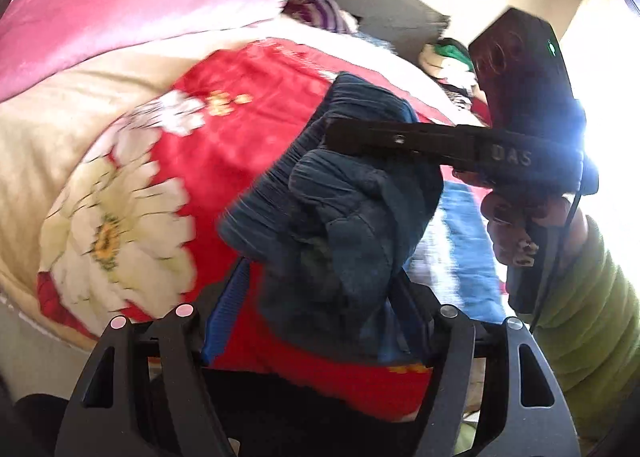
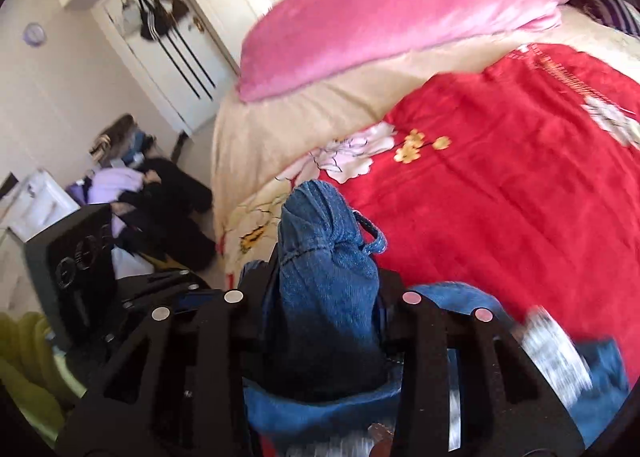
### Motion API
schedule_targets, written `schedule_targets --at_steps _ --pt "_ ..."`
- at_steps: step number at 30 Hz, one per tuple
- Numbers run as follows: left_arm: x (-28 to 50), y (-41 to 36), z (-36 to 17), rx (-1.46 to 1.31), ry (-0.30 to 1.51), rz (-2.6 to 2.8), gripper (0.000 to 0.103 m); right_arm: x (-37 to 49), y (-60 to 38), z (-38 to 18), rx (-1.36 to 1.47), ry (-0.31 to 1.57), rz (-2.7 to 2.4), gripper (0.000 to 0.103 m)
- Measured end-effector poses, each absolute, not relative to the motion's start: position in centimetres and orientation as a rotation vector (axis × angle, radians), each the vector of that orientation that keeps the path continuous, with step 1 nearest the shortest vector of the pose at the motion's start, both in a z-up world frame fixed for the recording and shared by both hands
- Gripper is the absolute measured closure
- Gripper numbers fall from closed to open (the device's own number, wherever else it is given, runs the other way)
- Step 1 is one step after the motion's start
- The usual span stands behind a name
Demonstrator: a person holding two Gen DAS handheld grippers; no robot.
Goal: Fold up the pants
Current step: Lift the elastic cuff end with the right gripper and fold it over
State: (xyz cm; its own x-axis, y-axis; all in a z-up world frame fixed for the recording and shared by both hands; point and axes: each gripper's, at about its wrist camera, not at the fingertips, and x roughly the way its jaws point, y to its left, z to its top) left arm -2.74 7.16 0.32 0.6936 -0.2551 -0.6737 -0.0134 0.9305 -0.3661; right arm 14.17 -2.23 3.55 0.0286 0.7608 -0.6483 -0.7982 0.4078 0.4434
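Blue denim pants (image 1: pixel 340 217) are bunched up over a red flowered blanket (image 1: pixel 224 145) on the bed. In the left wrist view my left gripper (image 1: pixel 320 297) has the bundle filling its jaws, the blue pad (image 1: pixel 224 317) against the cloth. From the right, one finger (image 1: pixel 400 139) of my right gripper reaches across the top of the bundle, held by a hand (image 1: pixel 516 225) in a green sleeve. In the right wrist view my right gripper (image 2: pixel 320 269) is shut narrowly on a raised fold of the pants (image 2: pixel 320 241); the cloth hides its fingertips.
A pink quilt (image 2: pixel 392 21) and beige cover (image 2: pixel 280 117) lie at the bed's far side. More blue and white cloth (image 1: pixel 460 249) lies beside the pants. Left of the bed, a pile of clothes (image 2: pixel 152 201) sits on the floor before a white wardrobe (image 2: pixel 172 57).
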Motion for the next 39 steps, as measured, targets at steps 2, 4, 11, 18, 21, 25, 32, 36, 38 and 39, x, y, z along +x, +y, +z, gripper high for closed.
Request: schedule_targets --at_steps 2,4,11,18,21,25,32,36,38,39 --pt "-2.7 5.7 0.9 -0.327 0.791 -0.164 0.036 13.6 -4.3 4.3 -0.03 0.94 1.194 0.073" --pt "-2.6 3.9 1.5 -0.291 0.787 -0.193 0.036 13.0 -6.4 5.1 -0.012 0.914 1.183 0.073" --pt "-2.6 -0.2 2.3 -0.235 0.784 -0.255 0.036 12.0 -11.3 6.1 0.035 0.867 1.131 0.073" --pt "-1.8 -3.1 1.2 -0.316 0.799 -0.512 0.036 12.3 -16.5 5.0 0.155 0.862 1.004 0.054" --pt "-2.5 -3.0 1.3 -0.341 0.779 -0.572 0.036 12.4 -19.7 3.9 0.233 0.86 0.897 0.051" --pt "-3.4 -1.0 2.9 -0.327 0.709 -0.505 0.036 11.2 -22.4 2.1 0.261 0.889 0.777 0.045" --pt "-1.5 -0.9 0.5 -0.301 0.805 -0.395 0.036 9.5 -21.0 0.1 0.196 0.951 0.727 0.039" --pt "-1.2 -2.9 -0.8 -0.261 0.845 -0.441 0.036 8.7 -21.7 -0.7 0.188 0.983 0.714 0.036" --pt "-1.1 -4.0 -0.8 -0.236 0.841 -0.465 0.036 9.0 -22.0 -1.2 0.213 1.0 0.707 0.036" --pt "-0.9 -4.5 -0.9 -0.23 0.844 -0.482 0.036 9.4 -22.2 -1.5 0.254 1.011 0.714 0.036"
